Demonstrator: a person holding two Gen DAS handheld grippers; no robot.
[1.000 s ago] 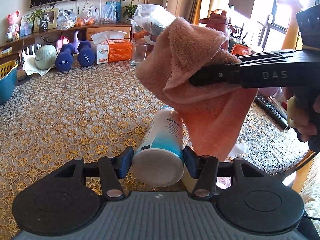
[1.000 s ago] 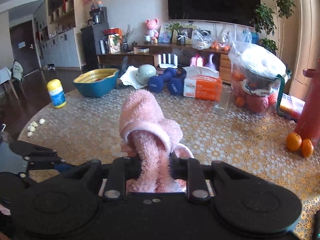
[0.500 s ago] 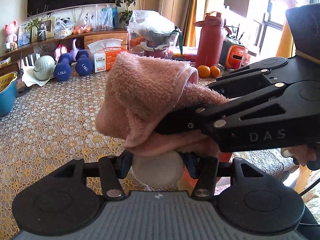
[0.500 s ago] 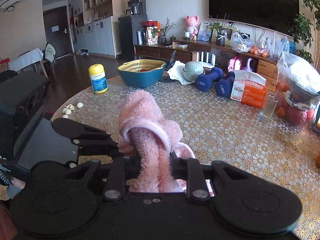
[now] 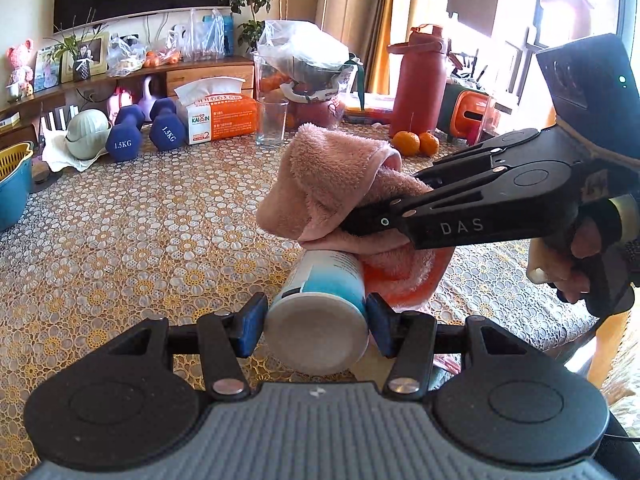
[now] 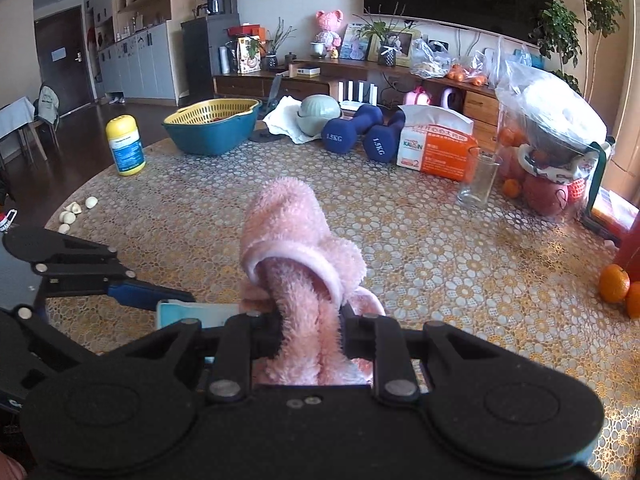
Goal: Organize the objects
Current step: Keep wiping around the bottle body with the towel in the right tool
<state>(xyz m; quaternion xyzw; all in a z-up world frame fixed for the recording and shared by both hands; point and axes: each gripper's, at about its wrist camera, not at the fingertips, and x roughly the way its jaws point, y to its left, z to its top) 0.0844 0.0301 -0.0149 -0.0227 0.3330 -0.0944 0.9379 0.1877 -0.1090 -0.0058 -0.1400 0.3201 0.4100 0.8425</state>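
Observation:
My left gripper (image 5: 316, 330) is shut on a white and blue bottle (image 5: 324, 292), held lying forward above the table. My right gripper (image 6: 310, 330) is shut on a pink fluffy towel (image 6: 296, 240). In the left wrist view the right gripper comes in from the right and presses the towel (image 5: 332, 184) onto the bottle's far end. In the right wrist view the bottle (image 6: 188, 314) and the left gripper's blue pads (image 6: 136, 294) show at lower left, beside the towel.
The table has a gold lace cloth (image 5: 120, 220). At the back stand two blue dumbbells (image 5: 140, 132), a tissue box (image 5: 220, 116), a glass (image 5: 272, 120), a red flask (image 5: 416, 84), oranges (image 5: 416, 142), a blue basket (image 6: 212, 124) and a yellow bottle (image 6: 125, 146).
The right gripper lowered the towel onto the bottle and drew it back to the right over the bottle's far end. The left gripper kept its hold.

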